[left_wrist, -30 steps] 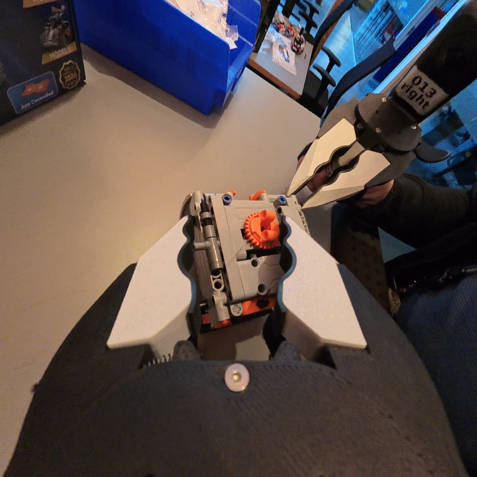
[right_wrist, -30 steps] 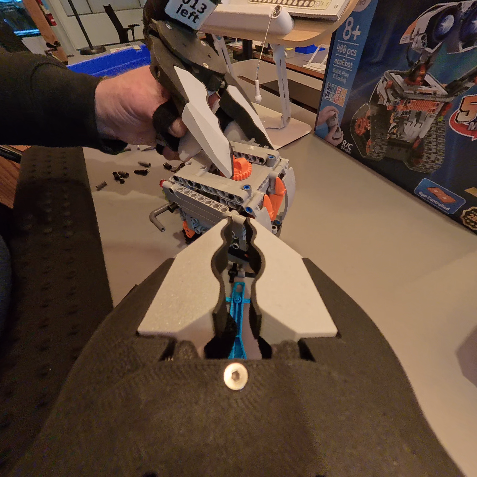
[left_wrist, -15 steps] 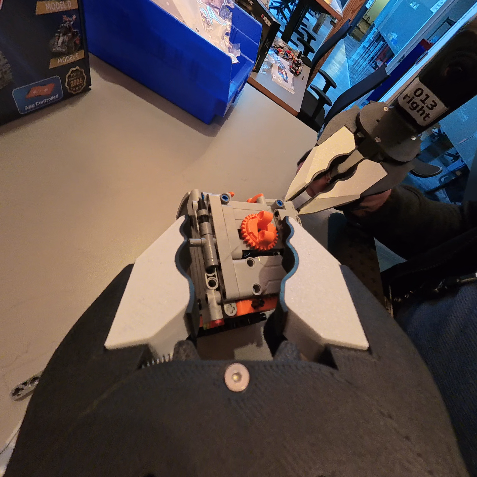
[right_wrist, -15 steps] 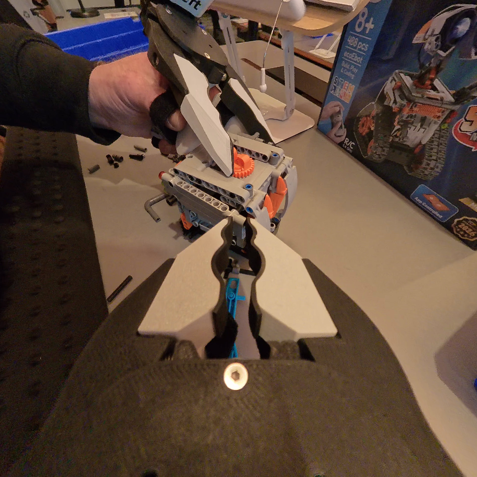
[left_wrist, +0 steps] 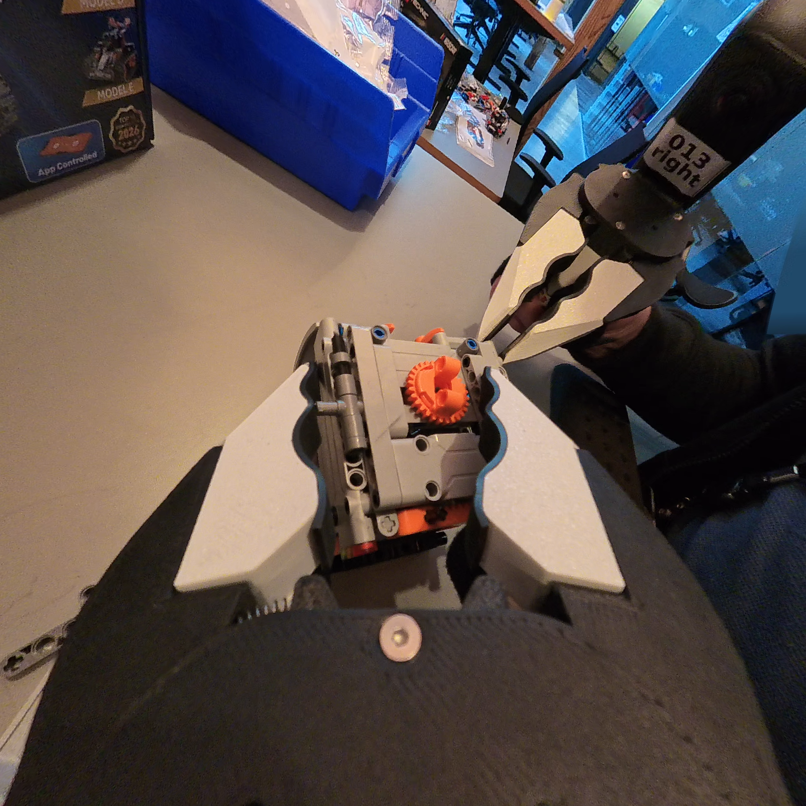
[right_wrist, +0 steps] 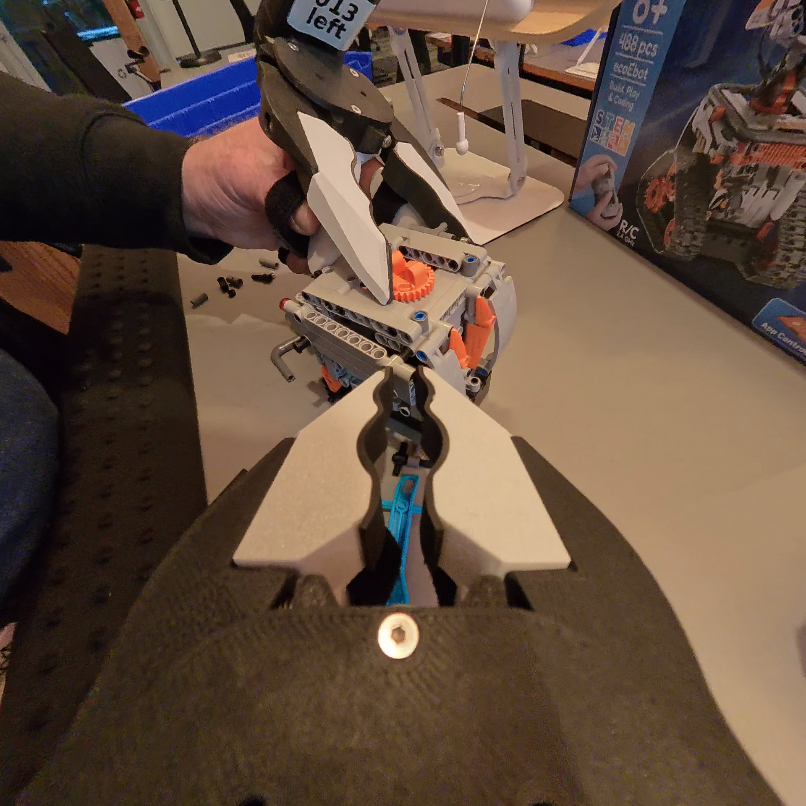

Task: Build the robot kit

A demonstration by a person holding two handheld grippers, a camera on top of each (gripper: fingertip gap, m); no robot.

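- Clamping the grey brick-built model (left_wrist: 418, 462) from both sides, the left hand-held gripper (left_wrist: 399, 370) has its fingers spread wide around the block, pads against its flanks, at the centre of the left wrist view.
- The model rests on the pale worktop (left_wrist: 174, 327). An orange gear (left_wrist: 436, 392) sits on its top face, just inside the right-hand finger.
- From the right wrist view, the same left hand-held gripper (right_wrist: 425, 270) comes down from the upper left, held by a person's hand (right_wrist: 231, 196). One fingertip lies on the model (right_wrist: 357, 336), right beside the gear (right_wrist: 412, 279).
- The right hand-held gripper (right_wrist: 402, 373) is nearly pressed together, pinching a slim blue-and-grey piece (right_wrist: 401, 510) that runs back between its fingers. Its tips touch the model's near edge; whether the piece is already joined to the model cannot be told.
- In the left wrist view, those tips (left_wrist: 493, 349) meet the model's far right corner.
- Around them: a blue bin (left_wrist: 283, 87) at the top, a printed toy box (right_wrist: 698, 174) at the upper right, loose black pins (right_wrist: 231, 283) at mid left, and a white stand (right_wrist: 501, 192) behind the model.
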